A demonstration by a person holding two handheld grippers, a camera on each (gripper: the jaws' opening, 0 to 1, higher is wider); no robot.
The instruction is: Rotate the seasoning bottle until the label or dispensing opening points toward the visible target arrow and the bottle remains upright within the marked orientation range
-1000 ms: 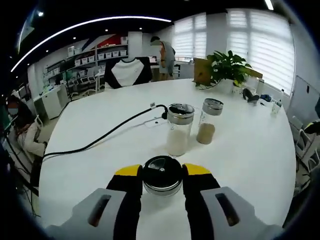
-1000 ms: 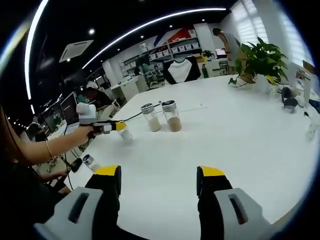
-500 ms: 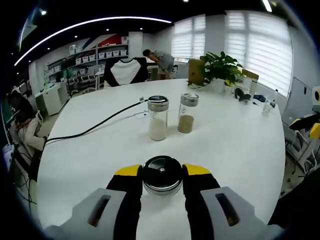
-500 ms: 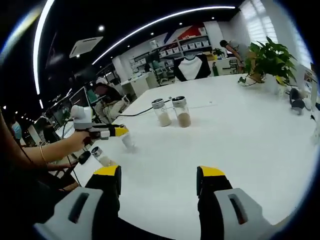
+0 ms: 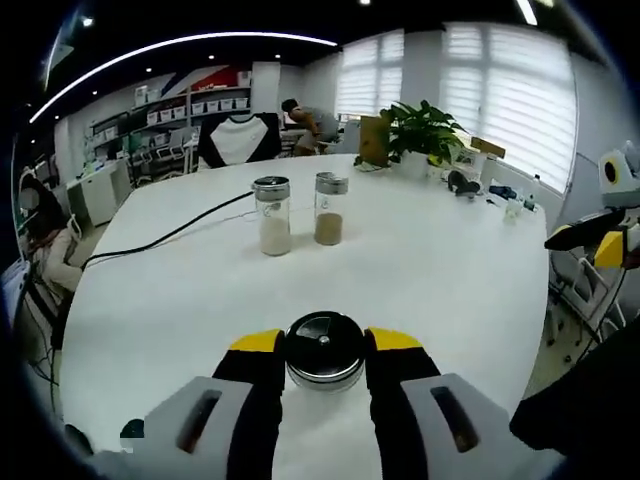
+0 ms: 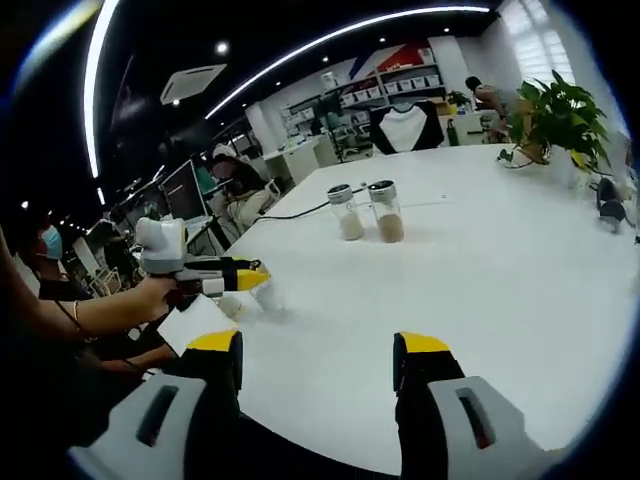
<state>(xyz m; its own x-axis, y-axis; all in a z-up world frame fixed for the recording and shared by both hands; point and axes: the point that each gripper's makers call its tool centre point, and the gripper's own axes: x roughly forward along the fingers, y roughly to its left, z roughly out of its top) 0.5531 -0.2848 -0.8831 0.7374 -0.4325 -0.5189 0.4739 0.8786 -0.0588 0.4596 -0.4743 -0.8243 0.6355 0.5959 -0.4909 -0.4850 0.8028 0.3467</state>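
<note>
A glass seasoning bottle (image 5: 324,352) with a dark, chrome-rimmed lid sits between the yellow-tipped jaws of my left gripper (image 5: 324,344), which is shut on it. In the right gripper view the left gripper (image 6: 250,279) shows at the left, held by a hand, with the blurred bottle (image 6: 267,297) near the table's left edge. I cannot tell whether the bottle touches the table. My right gripper (image 6: 320,346) is open over the white table (image 6: 480,270) with nothing between its jaws. It also appears at the far right as the right gripper (image 5: 608,238).
Two more seasoning jars stand side by side mid-table, one with white powder (image 5: 272,216) and one with brown powder (image 5: 329,209). A black cable (image 5: 160,240) runs left from them. A potted plant (image 5: 420,128) and small items sit at the far side. People sit beyond the table.
My left gripper has drawn back with the bottle, so the two jars now look smaller and farther away. The right gripper has come into the left gripper view at the right edge.
</note>
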